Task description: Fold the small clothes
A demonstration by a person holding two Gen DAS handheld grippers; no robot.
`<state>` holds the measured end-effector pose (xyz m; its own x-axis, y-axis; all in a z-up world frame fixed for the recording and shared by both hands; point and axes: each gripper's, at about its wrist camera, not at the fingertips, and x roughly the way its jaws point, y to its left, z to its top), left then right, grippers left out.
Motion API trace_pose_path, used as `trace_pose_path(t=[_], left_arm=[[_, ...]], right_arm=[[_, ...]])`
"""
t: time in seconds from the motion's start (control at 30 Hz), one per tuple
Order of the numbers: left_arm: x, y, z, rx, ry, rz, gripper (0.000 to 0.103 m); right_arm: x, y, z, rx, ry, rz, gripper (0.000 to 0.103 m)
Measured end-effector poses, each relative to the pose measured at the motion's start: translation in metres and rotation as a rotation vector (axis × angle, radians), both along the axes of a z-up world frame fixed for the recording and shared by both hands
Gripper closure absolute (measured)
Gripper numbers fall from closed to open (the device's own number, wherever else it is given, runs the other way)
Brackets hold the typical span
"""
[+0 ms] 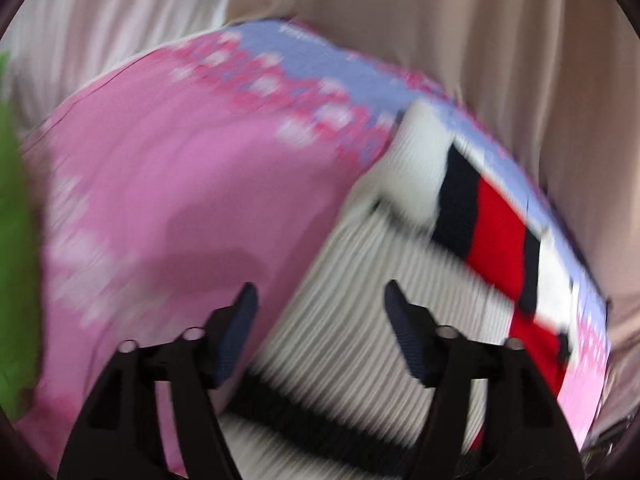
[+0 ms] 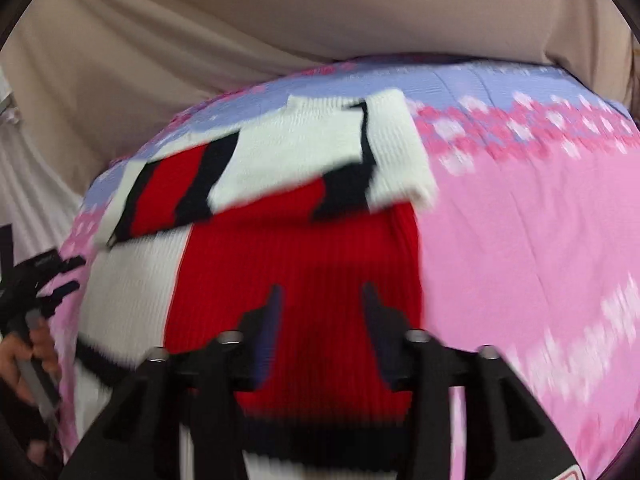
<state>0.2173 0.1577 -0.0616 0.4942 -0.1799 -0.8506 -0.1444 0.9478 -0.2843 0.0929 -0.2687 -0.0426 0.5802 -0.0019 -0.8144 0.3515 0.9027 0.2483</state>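
Note:
A small ribbed knit sweater [image 1: 360, 320] in white, red and black lies on a pink and lilac flowered cloth [image 1: 160, 184]. Its sleeves [image 2: 304, 148] are folded across the upper part of the body [image 2: 304, 256]. My left gripper [image 1: 320, 292] hangs open above the white side of the sweater, with nothing between its fingers. My right gripper [image 2: 320, 294] is open above the red part of the body, and its fingers hold nothing. The left gripper [image 2: 44, 276] and the hand on it show at the left edge of the right wrist view. Both views are blurred.
The flowered cloth [image 2: 540, 240] covers a raised surface that drops off at its far edge. Beige drapery [image 2: 320, 12] hangs behind it, with paler folds [image 1: 100, 12] to the left. A green object [image 1: 14, 240] sits at the left edge of the left wrist view.

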Motion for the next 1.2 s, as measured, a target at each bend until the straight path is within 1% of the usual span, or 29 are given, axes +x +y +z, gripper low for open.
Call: trace_pose_path(t=[0.03, 0.1, 0.13, 0.17, 0.2, 0.23, 0.27, 0.3, 0.33, 0.37, 0.43, 0.47, 0.5, 0.53, 0.57, 0.6, 0.63, 0.67, 0.7, 0.77, 0.83, 0.9, 0.93, 0.97, 1.0, 1.07, 1.13, 1.17, 1.2], left_arm=[[-0.016, 0.009, -0.003, 0.003, 0.025, -0.006, 0.031], [-0.055, 0.028, -0.017, 0.013, 0.110, 0.001, 0.027], [-0.067, 0.033, -0.021, 0.008, 0.140, 0.011, 0.026], [-0.086, 0.041, -0.029, -0.016, 0.183, 0.029, 0.025], [-0.098, 0.044, -0.032, -0.032, 0.197, 0.038, 0.024], [-0.107, 0.044, -0.031, -0.032, 0.180, 0.039, 0.023], [-0.116, 0.041, -0.030, -0.034, 0.177, 0.040, 0.019], [-0.120, 0.039, -0.032, -0.056, 0.181, 0.038, 0.018], [-0.123, 0.035, -0.034, -0.074, 0.180, 0.041, 0.016], [-0.125, 0.030, -0.033, -0.064, 0.156, 0.051, 0.014], [-0.121, 0.021, -0.033, -0.012, 0.139, 0.052, 0.015], [-0.118, 0.016, -0.032, 0.011, 0.138, 0.053, 0.024], [-0.115, 0.013, -0.029, 0.012, 0.122, 0.045, 0.051], [-0.113, 0.011, -0.028, -0.007, 0.127, 0.029, 0.066], [-0.108, 0.011, -0.027, -0.058, 0.161, 0.007, 0.083], [-0.108, 0.014, -0.022, -0.087, 0.172, 0.007, 0.093], [-0.111, 0.014, -0.016, -0.102, 0.165, 0.003, 0.093], [-0.117, 0.014, -0.003, -0.107, 0.150, -0.020, 0.096], [-0.124, 0.012, 0.008, -0.100, 0.139, -0.045, 0.098], [-0.143, 0.006, 0.026, -0.093, 0.131, -0.110, 0.099], [-0.167, -0.002, 0.036, -0.083, 0.157, -0.182, 0.099], [-0.197, -0.009, 0.037, -0.068, 0.217, -0.252, 0.099], [-0.211, -0.012, 0.035, -0.061, 0.249, -0.280, 0.099], [-0.229, -0.018, 0.031, -0.055, 0.301, -0.317, 0.099], [-0.244, -0.019, 0.030, -0.054, 0.343, -0.347, 0.099], [-0.260, -0.015, 0.037, -0.064, 0.390, -0.362, 0.099], [-0.257, -0.008, 0.055, -0.080, 0.373, -0.336, 0.099], [-0.249, -0.007, 0.072, -0.084, 0.324, -0.319, 0.099], [-0.236, -0.010, 0.085, -0.094, 0.272, -0.309, 0.099]], right_arm=[[-0.017, 0.009, -0.002, -0.003, 0.027, 0.014, 0.048], [-0.056, 0.020, -0.010, 0.005, 0.102, 0.047, 0.048], [-0.077, 0.027, -0.017, 0.015, 0.146, 0.064, 0.047], [-0.095, 0.034, -0.023, 0.022, 0.183, 0.072, 0.047], [-0.114, 0.038, -0.031, 0.045, 0.221, 0.069, 0.047], [-0.123, 0.042, -0.038, 0.076, 0.244, 0.060, 0.047], [-0.130, 0.046, -0.043, 0.113, 0.255, 0.050, 0.045], [-0.137, 0.049, -0.042, 0.125, 0.219, 0.037, 0.043], [-0.138, 0.053, -0.043, 0.150, 0.203, 0.047, 0.043], [-0.135, 0.056, -0.045, 0.172, 0.190, 0.056, 0.043], [-0.128, 0.061, -0.046, 0.177, 0.151, 0.075, 0.042], [-0.121, 0.063, -0.046, 0.168, 0.137, 0.085, 0.044], [-0.114, 0.065, -0.046, 0.148, 0.124, 0.094, 0.059], [-0.109, 0.064, -0.046, 0.144, 0.123, 0.101, 0.078], [-0.108, 0.063, -0.047, 0.145, 0.134, 0.101, 0.095], [-0.106, 0.058, -0.043, 0.159, 0.128, 0.086, 0.096], [-0.111, 0.048, -0.036, 0.172, 0.095, 0.058, 0.096], [-0.115, 0.042, -0.027, 0.167, 0.073, 0.044, 0.096], [-0.123, 0.035, -0.013, 0.153, 0.048, 0.038, 0.096], [-0.141, 0.027, 0.006, 0.134, 0.028, 0.044, 0.097], [-0.162, 0.022, 0.021, 0.096, 0.034, 0.066, 0.097], [-0.188, 0.018, 0.030, 0.060, 0.078, 0.091, 0.097], [-0.201, 0.013, 0.032, 0.062, 0.106, 0.097, 0.097], [-0.212, 0.012, 0.032, 0.072, 0.134, 0.102, 0.097], [-0.230, 0.009, 0.030, 0.087, 0.184, 0.114, 0.097], [-0.254, 0.010, 0.026, 0.122, 0.258, 0.153, 0.097], [-0.281, 0.016, 0.030, 0.159, 0.319, 0.210, 0.097], [-0.286, 0.016, 0.035, 0.176, 0.318, 0.217, 0.097], [-0.286, 0.016, 0.047, 0.198, 0.292, 0.215, 0.097]])
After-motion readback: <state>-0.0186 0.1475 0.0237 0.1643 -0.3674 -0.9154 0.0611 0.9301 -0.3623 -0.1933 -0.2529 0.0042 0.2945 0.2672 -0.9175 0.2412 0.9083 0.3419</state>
